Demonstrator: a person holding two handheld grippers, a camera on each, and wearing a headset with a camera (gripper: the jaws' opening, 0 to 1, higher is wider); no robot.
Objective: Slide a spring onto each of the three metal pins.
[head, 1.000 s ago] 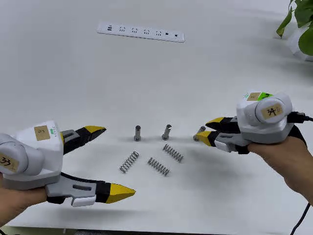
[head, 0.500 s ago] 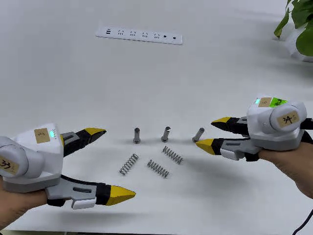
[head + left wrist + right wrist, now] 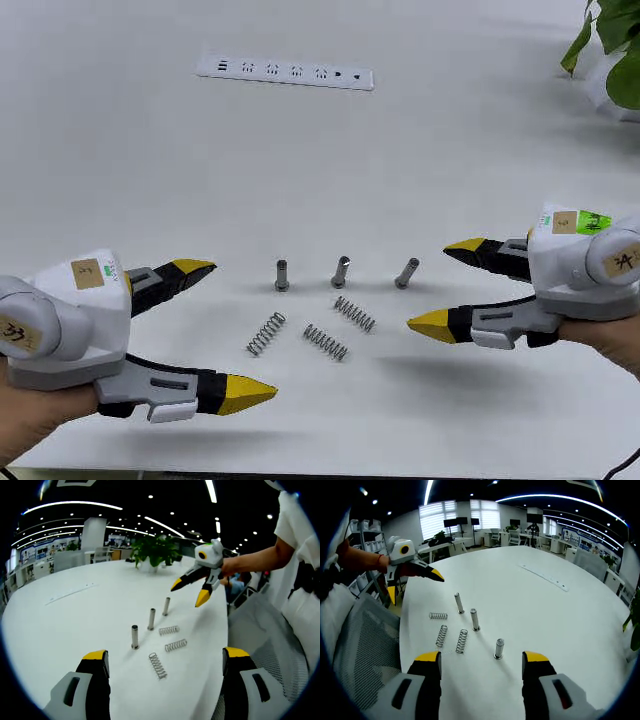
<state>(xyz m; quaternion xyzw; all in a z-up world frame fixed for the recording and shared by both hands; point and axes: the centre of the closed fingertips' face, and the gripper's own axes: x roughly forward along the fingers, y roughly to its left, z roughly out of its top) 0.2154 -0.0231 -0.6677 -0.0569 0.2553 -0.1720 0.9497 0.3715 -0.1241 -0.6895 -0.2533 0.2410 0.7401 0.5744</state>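
Observation:
Three short metal pins stand upright in a row on the white table: left pin, middle pin, right pin. Three springs lie just in front of them: left spring, middle spring, right spring. My left gripper is open at the near left, well clear of the springs. My right gripper is open just right of the right pin, holding nothing. The pins and springs lie ahead of the right jaws; the same pins and springs appear in the left gripper view.
A white power strip lies at the far side of the table. A green plant stands at the far right corner. A mesh chair sits beside the table edge.
My right gripper has backed away to the right from the right pin and opened its jaws wider. The left gripper has stayed put.

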